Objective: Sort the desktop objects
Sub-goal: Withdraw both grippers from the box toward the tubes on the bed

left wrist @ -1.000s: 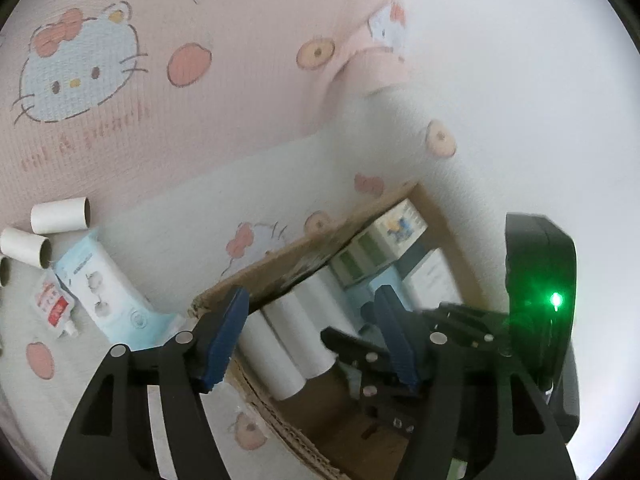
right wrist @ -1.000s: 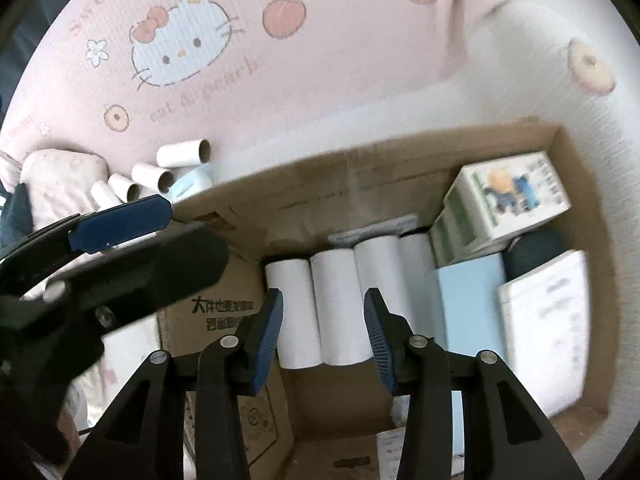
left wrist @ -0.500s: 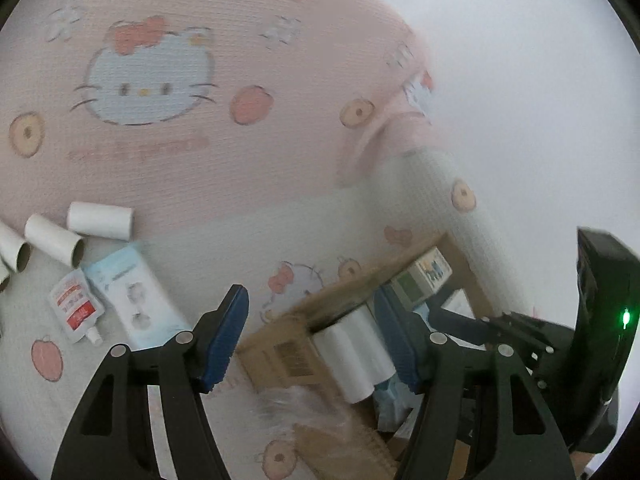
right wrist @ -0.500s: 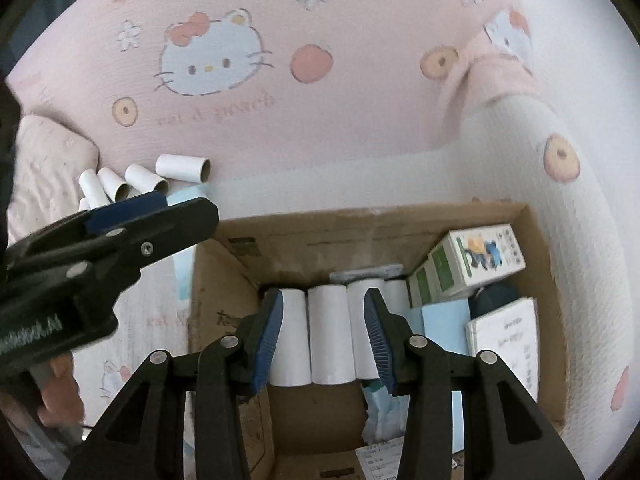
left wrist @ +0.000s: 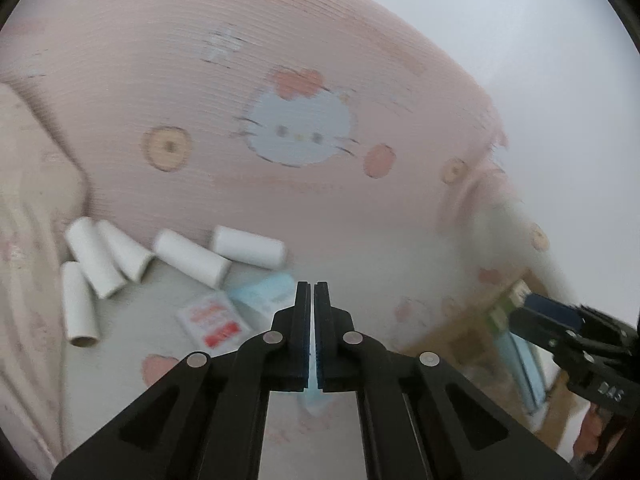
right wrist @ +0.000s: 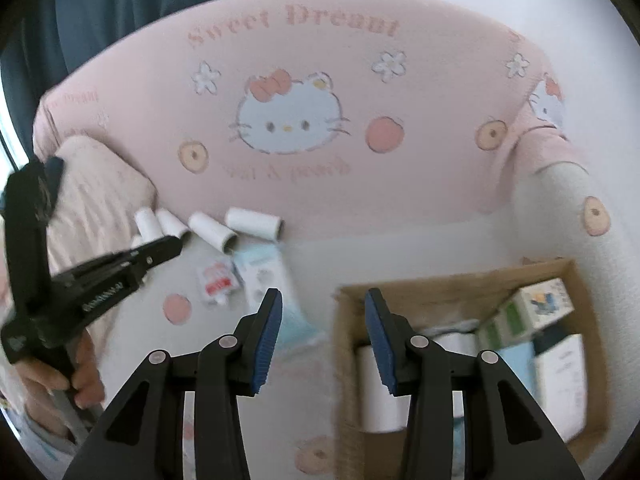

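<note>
Several white paper rolls (left wrist: 184,256) lie on the bed sheet by the pink headboard, also in the right wrist view (right wrist: 252,224). A red-and-white pouch (left wrist: 212,322) and a light blue pack (left wrist: 266,294) lie beside them; both show in the right wrist view, pouch (right wrist: 216,280), pack (right wrist: 264,276). My left gripper (left wrist: 311,296) is shut and empty, above the pack. My right gripper (right wrist: 322,320) is open and empty, over the left wall of the cardboard box (right wrist: 348,360). The box holds white rolls (right wrist: 372,388) and small cartons (right wrist: 536,308).
A pink Hello Kitty headboard (right wrist: 288,120) stands behind the objects. A pink pillow (right wrist: 92,200) lies at the left. The left gripper's body (right wrist: 100,276) and a hand (right wrist: 80,372) show at the left of the right wrist view. The right gripper's finger (left wrist: 560,320) shows at the right.
My left gripper has shut and swung left from the box toward the loose rolls. My right gripper has moved left and back from the box's inside to its left wall, still open.
</note>
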Demonstrator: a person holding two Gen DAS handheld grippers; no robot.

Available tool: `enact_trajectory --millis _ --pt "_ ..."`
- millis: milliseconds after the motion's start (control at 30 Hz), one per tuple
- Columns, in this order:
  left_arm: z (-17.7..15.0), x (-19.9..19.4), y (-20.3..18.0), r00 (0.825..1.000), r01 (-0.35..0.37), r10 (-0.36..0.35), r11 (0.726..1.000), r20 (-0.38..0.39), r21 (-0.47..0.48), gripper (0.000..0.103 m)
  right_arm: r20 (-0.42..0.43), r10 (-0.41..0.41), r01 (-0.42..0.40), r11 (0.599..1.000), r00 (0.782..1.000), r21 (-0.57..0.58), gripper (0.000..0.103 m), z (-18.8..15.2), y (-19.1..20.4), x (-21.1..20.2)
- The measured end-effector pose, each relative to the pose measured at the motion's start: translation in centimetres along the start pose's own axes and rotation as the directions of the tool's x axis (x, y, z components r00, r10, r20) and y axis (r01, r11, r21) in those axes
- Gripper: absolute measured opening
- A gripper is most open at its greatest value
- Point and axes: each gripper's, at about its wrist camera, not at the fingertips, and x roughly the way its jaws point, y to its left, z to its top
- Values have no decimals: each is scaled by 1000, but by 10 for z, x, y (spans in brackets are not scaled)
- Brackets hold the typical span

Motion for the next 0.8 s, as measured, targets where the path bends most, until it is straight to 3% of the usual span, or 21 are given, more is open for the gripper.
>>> enact_trajectory --millis 67,200,300,433,533,700,800 --pt "4 -6 17 999 7 -6 1000 31 -24 1 43 9 -10 1000 999 23 52 -1 12 3" --pt "10 -15 56 999 9 -4 995 45 -95 1 123 114 -118 993 986 25 54 -4 42 14" --pt "9 -19 84 999 13 -5 988 53 -151 1 147 133 -134 991 980 1 54 -6 63 28" --pt "6 -22 114 998 -36 47 980 51 -195 1 175 154 -147 988 973 -49 55 -13 88 43" --pt "2 -22 133 997 -59 68 972 33 -228 1 188 174 -163 984 967 -71 62 -16 105 58" --pt "-7 -24 156 991 -129 132 963 -6 -238 1 182 248 -234 968 951 -96 64 -24 137 92" --pt "-10 -25 164 988 -152 154 959 -10 -239 1 206 270 -232 953 940 -193 71 -30 162 104"
